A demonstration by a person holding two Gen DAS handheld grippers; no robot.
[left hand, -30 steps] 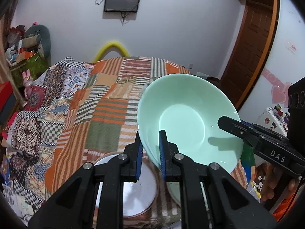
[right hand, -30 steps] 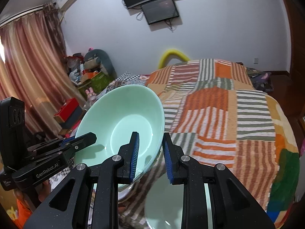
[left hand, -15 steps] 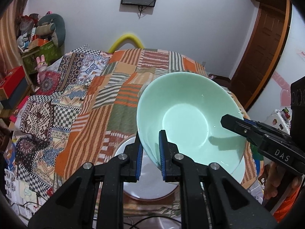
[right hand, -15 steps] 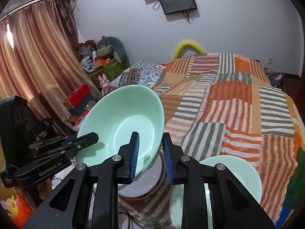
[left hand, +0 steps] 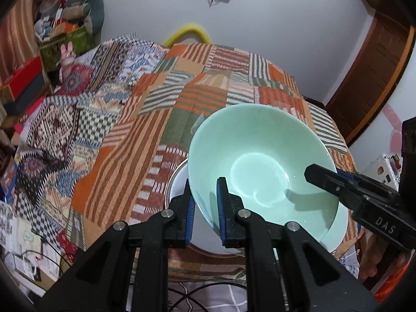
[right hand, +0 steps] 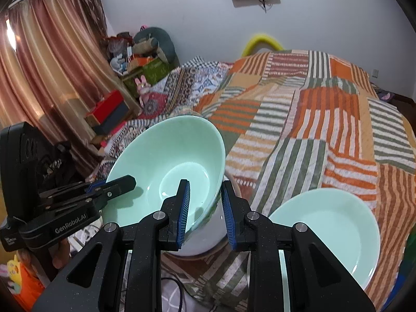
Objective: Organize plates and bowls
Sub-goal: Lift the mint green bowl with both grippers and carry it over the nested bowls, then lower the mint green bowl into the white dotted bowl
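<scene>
Lowering the green bowl toward the white plate

Carrying the mint green bowl [left hand: 262, 166] with both claws, we have dropped it over the last second; a second ago it sat high above the patchwork bedspread [left hand: 161, 119], now it hangs tilted just above the white plate [left hand: 179, 182], whose rim shows beneath it on the left; whether bowl and plate touch we cannot tell, contact line is hidden.

Left gripper [left hand: 204, 202] is clamped on the near rim, one blue pad outside, one inside the wall; right gripper [right hand: 205, 205] straddles the opposite rim, the wall sits between the pads, the inner pad on it and the outer pad looking slightly off the surface, so we judge it holding lightly; grip matches the earlier frames, no slip seen.

Second green bowl [right hand: 325, 228] now shows fully on the bedspread to the right, beside the plate, more of it than a second ago; that is view shift from our descent, not a moved dish.

Meaning: transport nearly over, we judge the placement onto the plate is the step in hand; next needs levelling the bowl before release, since soft bedding could let the stack tip.
</scene>
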